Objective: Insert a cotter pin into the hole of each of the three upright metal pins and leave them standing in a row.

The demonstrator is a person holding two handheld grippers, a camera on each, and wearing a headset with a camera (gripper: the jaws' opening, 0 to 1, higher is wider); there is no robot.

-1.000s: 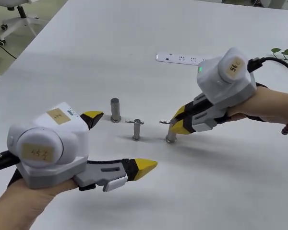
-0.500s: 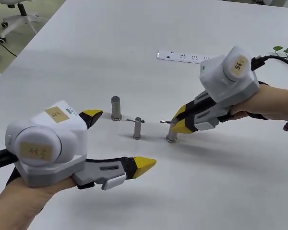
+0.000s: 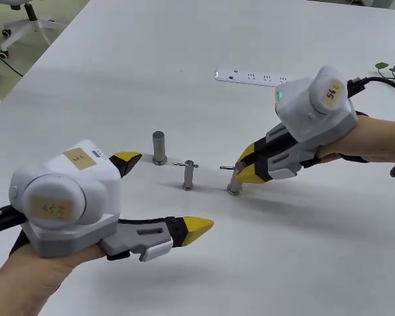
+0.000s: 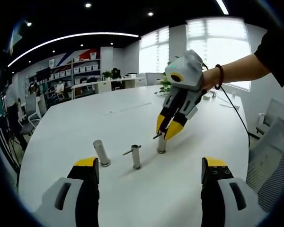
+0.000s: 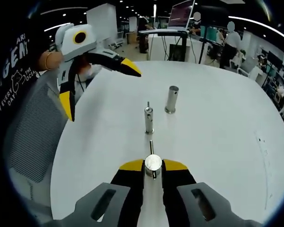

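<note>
Both grippers work over the white table (image 3: 283, 263), the biggest thing on my feeds. I take the middle metal pin (image 3: 188, 176), upright on the tabletop, as my landmark.

On the near side of that pin, the left gripper (image 3: 164, 192) hangs with its jaws spread wide and nothing between them. In the left gripper view the middle metal pin stands ahead, in the gap between the two yellow tips.

From the right of the middle metal pin comes the right gripper (image 3: 242, 166). Its jaws are drawn in against either side of the top of the third metal pin (image 3: 234, 187), which I read as a clamp on it. In the right gripper view that pin's round top sits squarely between the yellow tips.

Well beyond the middle metal pin and to its right, a white power strip (image 3: 250, 78) lies flat.

The third metal pin stands just right of the middle metal pin. The far metal pin (image 3: 159, 148) stands just left of it and a little farther from me. All three are upright in a slanting row.

The first cotter pin (image 3: 184, 164) crosses the top of the middle metal pin and sticks out on both sides. The second cotter pin (image 3: 226, 168) pokes out of the third metal pin's top, pointing toward the middle metal pin.
</note>
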